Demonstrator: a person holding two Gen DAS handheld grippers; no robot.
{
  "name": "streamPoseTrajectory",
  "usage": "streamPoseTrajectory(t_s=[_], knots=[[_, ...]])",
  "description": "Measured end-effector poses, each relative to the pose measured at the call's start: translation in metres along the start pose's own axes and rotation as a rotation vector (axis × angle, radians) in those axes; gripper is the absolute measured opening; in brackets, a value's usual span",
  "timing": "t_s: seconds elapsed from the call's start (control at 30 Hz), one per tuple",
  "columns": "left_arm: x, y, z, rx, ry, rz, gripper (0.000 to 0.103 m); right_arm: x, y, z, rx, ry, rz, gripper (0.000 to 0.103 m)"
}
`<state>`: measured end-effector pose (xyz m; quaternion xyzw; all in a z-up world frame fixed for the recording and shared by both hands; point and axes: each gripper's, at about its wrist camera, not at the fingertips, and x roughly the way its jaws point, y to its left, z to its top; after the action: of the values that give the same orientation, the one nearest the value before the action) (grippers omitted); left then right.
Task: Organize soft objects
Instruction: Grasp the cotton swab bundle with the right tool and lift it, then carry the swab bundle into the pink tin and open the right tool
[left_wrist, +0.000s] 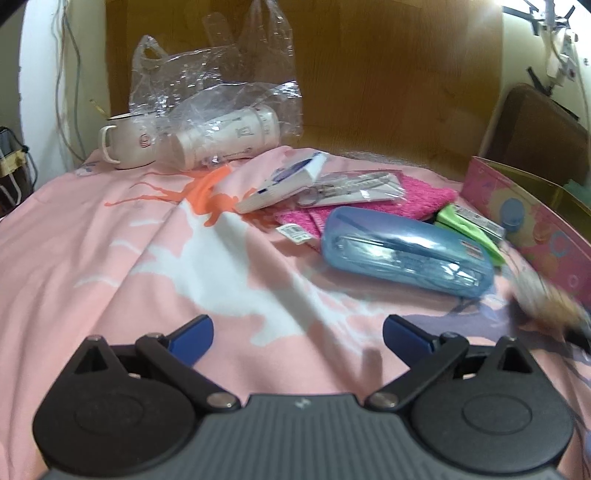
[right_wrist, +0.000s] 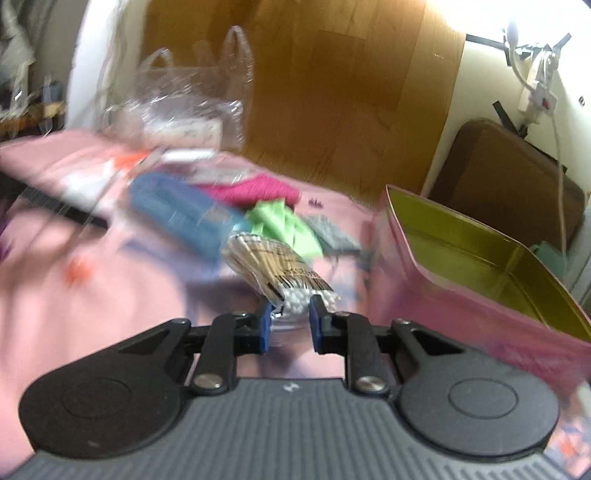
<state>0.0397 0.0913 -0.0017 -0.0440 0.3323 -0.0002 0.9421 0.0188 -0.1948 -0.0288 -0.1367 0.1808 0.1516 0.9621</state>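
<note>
1. Closest to our right wrist camera, the right gripper has its blue pads pressed narrowly on the near end of a clear packet of cotton swabs
2. We see the packet's long axis running away from us and up to the left, its white swab tips at the gripper end and its far end pointing toward the blue case; it hangs above the pink bedsheet just left of the pink tin box
3. Our left gripper stands wide open with nothing between its blue pads, low over the bedsheet
4. From the left view, the blue case lies with its long axis slanting from upper left to lower right; a green cloth lies just beyond it, partly hidden
5. A magenta towel lies flat behind the case, carrying a clear pouch of small tools; a small white booklet leans beside the pouch
6. Farther back we find a white bottle lying on its side under a crumpled clear plastic bag, with a cream mug upright to its left
7. The tin box is open, its gold inside showing, at the right edge of the bed
8. At the far right of the left view a blurred shape shows near the box; we cannot tell what it is
</note>
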Motion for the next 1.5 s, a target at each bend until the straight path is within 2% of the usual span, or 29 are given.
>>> streamPoseTrajectory(t_s=[0.1,0.17,0.2,0.23,0.27,0.37,0.5,0.57,0.6,0.63,0.73,0.83,0.97,1.03,1.17,1.33,1.43,1.5], knots=[[-0.002,-0.002,-0.001,0.017,-0.002,-0.033,0.094,-0.034,-0.002,-0.028,-0.089,0.020,-0.015,0.027],[-0.004,-0.006,-0.002,0.042,0.000,-0.057,0.090,-0.054,-0.010,-0.044,-0.070,0.035,-0.006,0.030],[-0.006,-0.011,-0.004,0.061,0.003,-0.071,0.087,-0.062,-0.016,-0.048,-0.034,0.035,0.007,0.041],[-0.009,-0.017,-0.005,0.072,0.008,-0.097,0.086,-0.068,-0.022,-0.051,0.011,0.040,0.029,0.047],[-0.011,-0.023,-0.006,0.072,0.017,-0.139,0.084,-0.072,-0.029,-0.054,0.066,0.044,0.061,0.054],[-0.020,-0.049,-0.007,0.095,0.053,-0.303,0.074,-0.072,-0.043,-0.055,0.213,0.042,0.143,0.054],[-0.024,-0.092,-0.009,0.139,0.152,-0.543,0.060,-0.057,-0.043,-0.051,0.279,0.034,0.178,0.054],[-0.022,-0.109,-0.011,0.146,0.212,-0.615,0.056,-0.047,-0.042,-0.052,0.303,0.046,0.179,0.053],[-0.019,-0.117,-0.014,0.153,0.236,-0.628,0.049,-0.046,-0.042,-0.052,0.306,0.032,0.184,0.044],[-0.020,-0.125,-0.016,0.170,0.223,-0.624,0.047,-0.045,-0.041,-0.051,0.303,0.027,0.190,0.040],[-0.021,-0.145,-0.020,0.222,0.214,-0.639,0.047,-0.053,-0.042,-0.052,0.307,-0.001,0.162,0.034],[-0.031,-0.156,-0.017,0.262,0.175,-0.621,0.047,-0.067,-0.053,-0.047,0.320,-0.072,0.128,0.034],[-0.052,-0.170,0.009,0.294,0.075,-0.663,0.047,-0.076,-0.080,-0.030,0.321,-0.175,0.051,0.034],[-0.054,-0.182,0.025,0.297,0.035,-0.677,0.047,-0.068,-0.097,-0.022,0.335,-0.195,0.010,0.034],[-0.036,-0.217,0.057,0.294,-0.015,-0.679,0.047,-0.037,-0.137,-0.012,0.421,-0.193,-0.054,0.034],[0.013,-0.258,0.082,0.255,0.004,-0.630,0.049,-0.004,-0.156,-0.009,0.477,-0.129,-0.152,0.041],[0.027,-0.262,0.079,0.232,0.046,-0.598,0.050,-0.022,-0.147,-0.013,0.492,-0.181,-0.138,0.043],[0.020,-0.244,0.075,0.206,0.033,-0.627,0.051,-0.034,-0.135,-0.014,0.479,-0.218,-0.123,0.044]])
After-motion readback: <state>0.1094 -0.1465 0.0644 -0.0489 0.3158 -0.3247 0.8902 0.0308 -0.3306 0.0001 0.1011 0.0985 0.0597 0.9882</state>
